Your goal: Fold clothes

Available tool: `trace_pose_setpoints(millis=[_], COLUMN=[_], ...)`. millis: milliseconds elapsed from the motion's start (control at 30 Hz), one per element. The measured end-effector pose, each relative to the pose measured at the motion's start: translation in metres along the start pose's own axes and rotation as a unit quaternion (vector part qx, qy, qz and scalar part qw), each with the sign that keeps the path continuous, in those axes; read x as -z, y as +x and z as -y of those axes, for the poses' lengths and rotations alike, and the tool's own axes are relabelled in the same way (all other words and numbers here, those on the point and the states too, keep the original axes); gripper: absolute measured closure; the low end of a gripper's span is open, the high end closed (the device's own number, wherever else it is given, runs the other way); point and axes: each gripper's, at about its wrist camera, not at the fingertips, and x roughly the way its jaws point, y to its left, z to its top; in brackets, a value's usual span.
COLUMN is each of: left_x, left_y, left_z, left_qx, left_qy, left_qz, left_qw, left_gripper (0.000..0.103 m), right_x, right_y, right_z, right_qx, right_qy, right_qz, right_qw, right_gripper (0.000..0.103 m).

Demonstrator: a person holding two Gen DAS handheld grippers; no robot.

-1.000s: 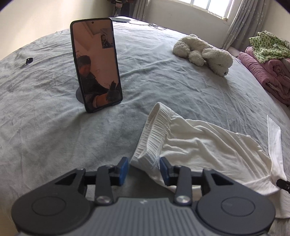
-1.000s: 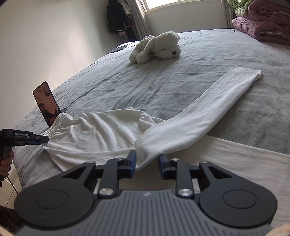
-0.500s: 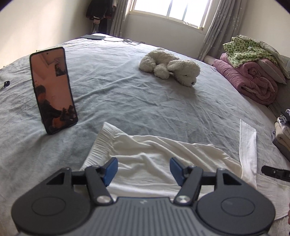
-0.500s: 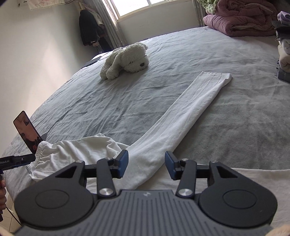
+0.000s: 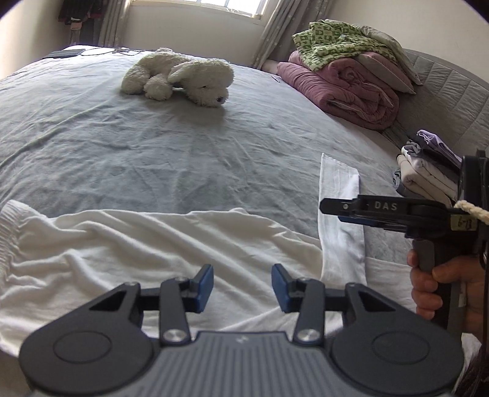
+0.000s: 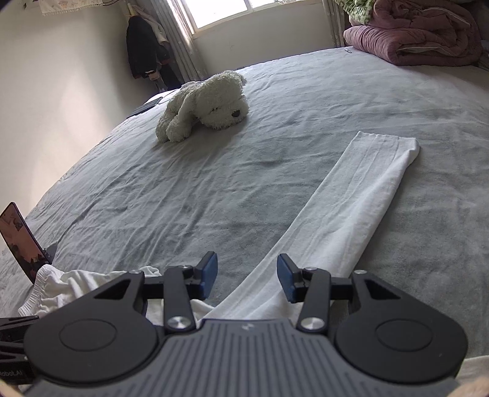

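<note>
A bedroom's bystanders on and around a grey bed

A white plush dog [image 5: 180, 78] lies on its side on the wrinkled grey bedsheet [image 5: 152, 146], far from the near edge. At the right a rolled mauve quilt [image 5: 345, 88] bears a green patterned blanket [image 5: 333, 45], against a grey quilted headboard [image 5: 446, 88]. Nearer, a small stack of folded clothes [image 5: 428, 174] sits at the bed's right side. A phone [image 6: 20, 241] stands propped upright at the left edge. Dark clothing [image 6: 143, 55] hangs in the corner beside the curtains [image 6: 177, 39], under a bright window [image 6: 232, 12]. A dark flat device [image 5: 64, 53] lies at the far edge.
</note>
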Motion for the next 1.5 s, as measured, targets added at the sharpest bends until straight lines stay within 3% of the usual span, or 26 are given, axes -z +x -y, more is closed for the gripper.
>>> trace_pose_setpoints(millis=[67, 200, 300, 600, 967, 1133, 1400, 1500], left_x=[0.003, 0.009, 0.014, 0.017, 0.020, 0.021, 0.023, 0.023], left_y=[0.005, 0.016, 0.019, 0.016, 0.014, 0.012, 0.009, 0.008], left_z=[0.006, 0.014, 0.021, 0.022, 0.025, 0.023, 0.026, 0.027], left_qx=[0.007, 0.020, 0.014, 0.008, 0.004, 0.012, 0.020, 0.019], left_qy=[0.017, 0.045, 0.078, 0.092, 0.107, 0.123, 0.154, 0.159], left_qz=[-0.004, -0.027, -0.037, -0.041, -0.044, -0.050, -0.064, -0.065], left_qw=[0.9998, 0.9984, 0.9962, 0.9949, 0.9933, 0.9911, 0.9859, 0.9850], left_gripper=[0.062, 0.062, 0.062, 0.062, 0.062, 0.061, 0.060, 0.059], right_x=[0.004, 0.012, 0.009, -0.001, 0.012, 0.034, 0.069, 0.065], right_y=[0.009, 0.016, 0.002, -0.039, -0.106, -0.119, -0.097, -0.100], right_z=[-0.003, -0.005, -0.002, 0.007, 0.034, 0.045, 0.069, 0.069], right_qx=[0.012, 0.042, 0.045, 0.052, 0.063, 0.067, 0.086, 0.080], right_qy=[-0.020, -0.086, -0.082, -0.066, -0.043, -0.047, -0.025, -0.018], right_qz=[-0.007, 0.002, 0.018, 0.067, 0.090, 0.061, -0.042, -0.040], right_qw=[1.000, 0.995, 0.996, 0.994, 0.993, 0.995, 0.995, 0.996], right_gripper=[0.059, 0.085, 0.102, 0.102, 0.102, 0.102, 0.103, 0.100])
